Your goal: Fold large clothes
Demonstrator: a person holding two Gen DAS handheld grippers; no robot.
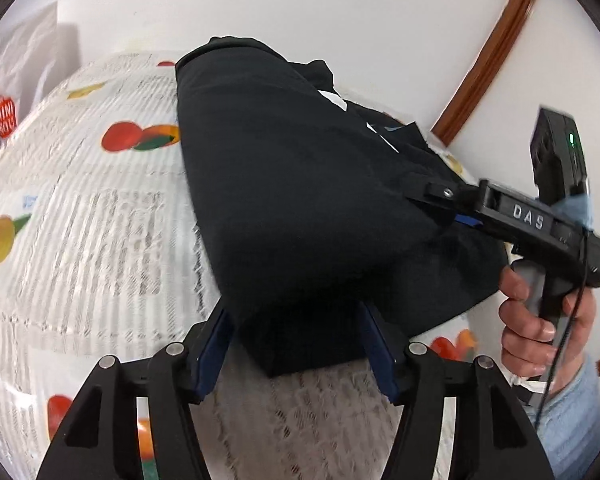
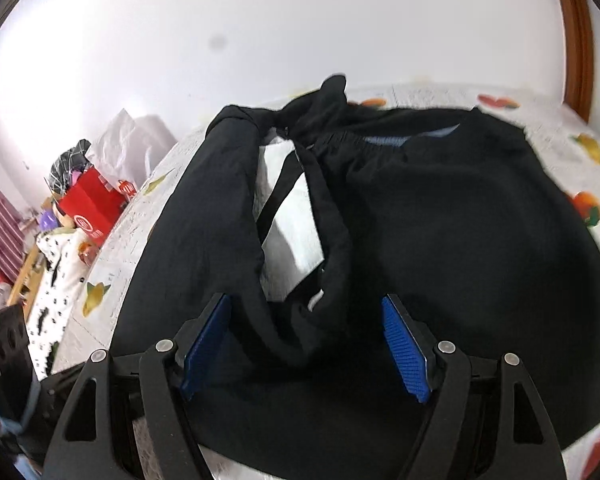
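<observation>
Both hand-held grippers, left [image 1: 296, 350] and right [image 2: 306, 346], stand open, holding nothing; black garment [image 1: 300, 184] overhanging bench [image 1: 80, 220] edge could slide, undoing fold.

A black garment [image 1: 300, 208] lies partly folded on the table — a thick, smooth-edged fold along one side, a rumpled sleeve bunched at the far end. Its collar [image 2: 412, 140] shows a pale blue lining — the body lies flat.
</observation>
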